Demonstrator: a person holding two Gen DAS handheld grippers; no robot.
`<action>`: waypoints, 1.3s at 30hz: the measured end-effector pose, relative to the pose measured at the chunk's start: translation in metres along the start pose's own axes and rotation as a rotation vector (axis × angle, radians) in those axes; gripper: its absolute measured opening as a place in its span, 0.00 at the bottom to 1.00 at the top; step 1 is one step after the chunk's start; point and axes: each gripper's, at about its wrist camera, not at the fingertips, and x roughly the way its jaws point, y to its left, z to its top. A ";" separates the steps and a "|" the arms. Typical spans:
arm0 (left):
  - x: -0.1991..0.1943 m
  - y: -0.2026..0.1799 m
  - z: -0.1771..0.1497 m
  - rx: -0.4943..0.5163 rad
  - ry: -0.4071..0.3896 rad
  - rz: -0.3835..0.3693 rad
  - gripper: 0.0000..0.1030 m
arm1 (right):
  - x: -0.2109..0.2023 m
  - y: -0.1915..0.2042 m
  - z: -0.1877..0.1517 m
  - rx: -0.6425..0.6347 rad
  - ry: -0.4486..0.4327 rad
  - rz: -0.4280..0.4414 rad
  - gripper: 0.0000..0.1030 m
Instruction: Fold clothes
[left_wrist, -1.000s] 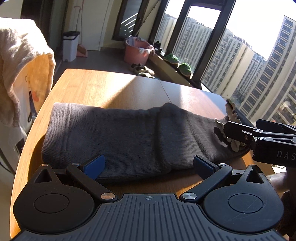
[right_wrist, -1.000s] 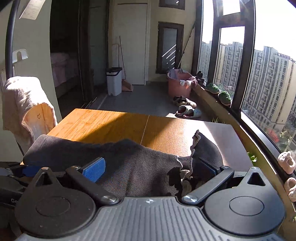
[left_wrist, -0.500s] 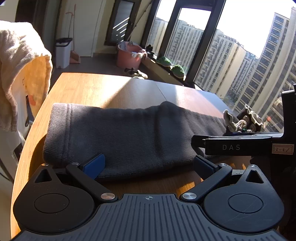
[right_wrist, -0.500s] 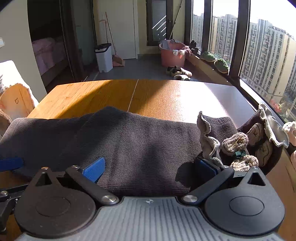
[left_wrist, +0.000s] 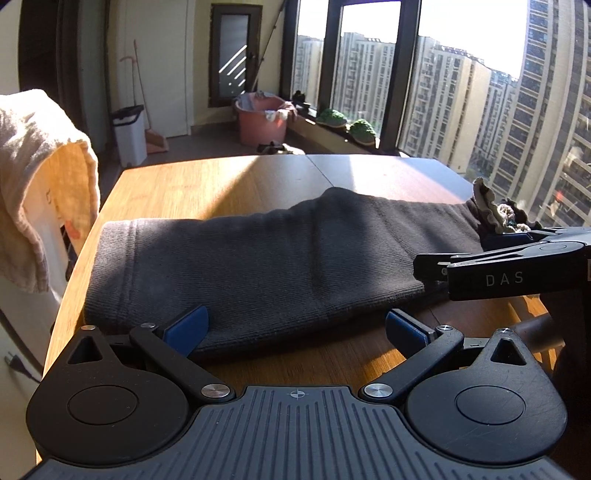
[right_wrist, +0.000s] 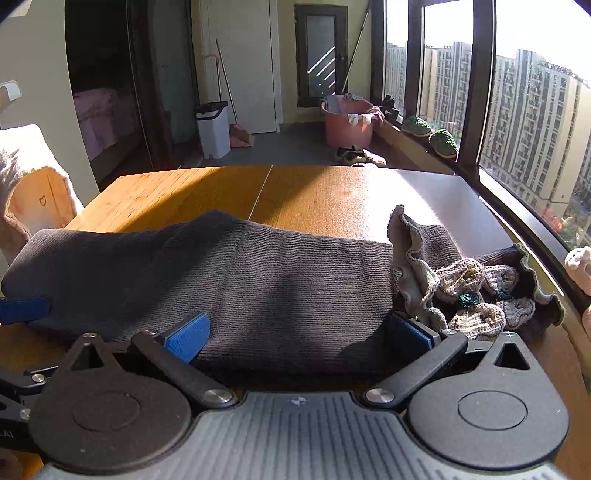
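The grey garment (left_wrist: 266, 266) lies folded lengthwise across mid-frame on the worktop (left_wrist: 207, 184). Both claws, left (left_wrist: 295, 328) and right (right_wrist: 295, 332), gape wide at its near edge, holding nothing, likely placed to grip that edge for the next fold.

This is a home, a flat high up in a city. Behind the wooden counter (right_wrist: 295, 192) an open doorway shows a bed (right_wrist: 98, 110) with pink covers. On the floor stand a white bin (right_wrist: 212, 127), a broom with dustpan (right_wrist: 236, 133) and a pink laundry tub (right_wrist: 347, 123) with clothes in it. Slippers (right_wrist: 358, 155) lie near the tall windows (right_wrist: 524, 92), which look onto apartment towers.
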 end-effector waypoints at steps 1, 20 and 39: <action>0.000 0.002 0.000 -0.010 -0.006 -0.010 1.00 | -0.001 -0.002 -0.001 0.030 -0.009 -0.018 1.00; 0.012 -0.016 -0.004 0.095 0.023 0.079 1.00 | 0.020 -0.047 0.030 0.172 0.056 0.065 1.00; -0.035 -0.038 -0.048 0.154 0.044 0.016 1.00 | -0.052 -0.042 -0.045 -0.076 0.018 0.054 1.00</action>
